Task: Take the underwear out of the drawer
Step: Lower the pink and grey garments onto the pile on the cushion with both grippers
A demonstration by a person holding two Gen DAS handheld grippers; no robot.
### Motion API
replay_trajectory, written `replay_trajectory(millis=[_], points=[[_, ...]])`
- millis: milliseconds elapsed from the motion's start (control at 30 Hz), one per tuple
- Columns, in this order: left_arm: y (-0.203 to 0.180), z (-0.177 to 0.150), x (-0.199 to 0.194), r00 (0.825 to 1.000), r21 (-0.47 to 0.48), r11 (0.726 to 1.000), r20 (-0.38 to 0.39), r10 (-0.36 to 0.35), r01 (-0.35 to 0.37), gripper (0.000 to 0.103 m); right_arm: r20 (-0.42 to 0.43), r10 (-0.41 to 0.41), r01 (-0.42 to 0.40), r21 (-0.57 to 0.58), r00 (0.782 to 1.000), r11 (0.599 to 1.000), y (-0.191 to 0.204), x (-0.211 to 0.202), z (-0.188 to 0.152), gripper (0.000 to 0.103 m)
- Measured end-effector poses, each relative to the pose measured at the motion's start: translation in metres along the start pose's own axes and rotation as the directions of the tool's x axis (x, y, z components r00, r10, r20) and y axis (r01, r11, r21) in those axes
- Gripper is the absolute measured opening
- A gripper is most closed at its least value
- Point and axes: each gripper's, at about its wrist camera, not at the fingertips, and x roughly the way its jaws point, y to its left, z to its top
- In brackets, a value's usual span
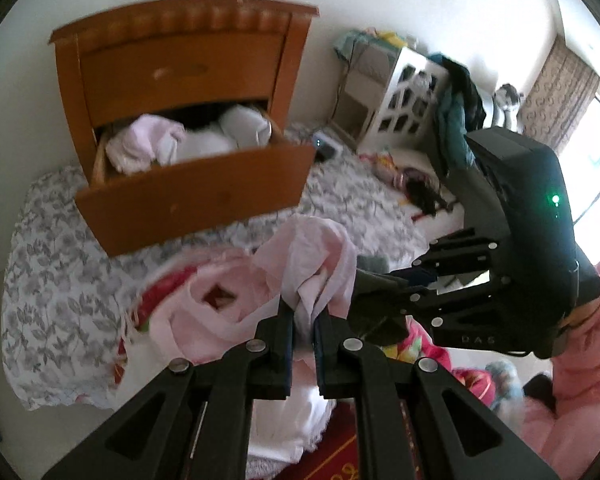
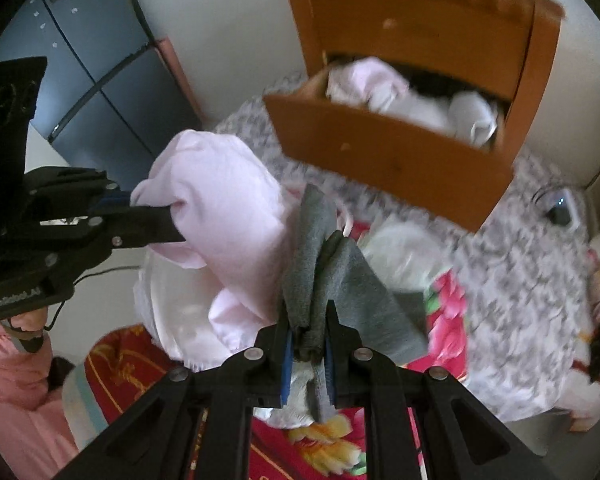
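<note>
Wooden nightstand, orange-brown, scalloped top edge, standing on a grey-and-white leaf-print sheet. 2 drawers: upper one shut; lower drawer pulled well out, its front tilted toward the cameras.

Drawer contents: a heap of pale pink and white garments, crumpled, filling the tray from wall to wall; individual pieces too blurred to separate.

Pink underwear: light pink thin cloth, outside the drawer, in front of and below it, above the bedding. Bunched into a soft mound with folds running down to the pinch point; in the right wrist view it hangs as a long lobe, long axis roughly vertical and leaning right toward the bottom.

Grey underwear: mid-grey knit, also outside the drawer, just beside the pink piece and overlapping it. Folded in 2 upright pleats, long axis rising straight out of the jaws, 1 flap spreading down to the right.

Left gripper: black, angled steeply downward, fingers pressed nearly together, pinching a gathered fold of the pink underwear.

Right gripper: black, blue pads, also pitched steeply down, fingers clamped on the grey underwear's lower folds.

Pink sleeve behind the right gripper.
</note>
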Motion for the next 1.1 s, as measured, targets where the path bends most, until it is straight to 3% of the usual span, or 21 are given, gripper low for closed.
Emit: replay_trajectory(millis=[400,900,1000,1100], points=[[-0.009,-0.060,0.031,0.990,0.010,0.999,-0.139,-0.035,0.037,0.009,-0.060,0.000,-0.003,-0.054,0.998,0.999,0.021,0.029,-0.044,0.017],[-0.013,-0.071,0.030,0.985,-0.003,0.997,-0.155,-0.075,0.076,0.010,-0.073,0.053,-0.056,-0.039,0.996,0.998,0.018,0.031,-0.068,0.017],[-0.012,-0.071,0.026,0.985,-0.011,0.997,-0.154,-0.079,0.078,0.016,-0.066,0.072,-0.075,-0.037,0.995,0.997,0.013,0.024,-0.069,0.026],[-0.012,-0.071,0.021,0.985,-0.020,0.997,-0.152,-0.079,0.077,0.030,-0.049,0.075,-0.077,-0.045,0.996,0.996,0.015,0.015,-0.070,0.035]])
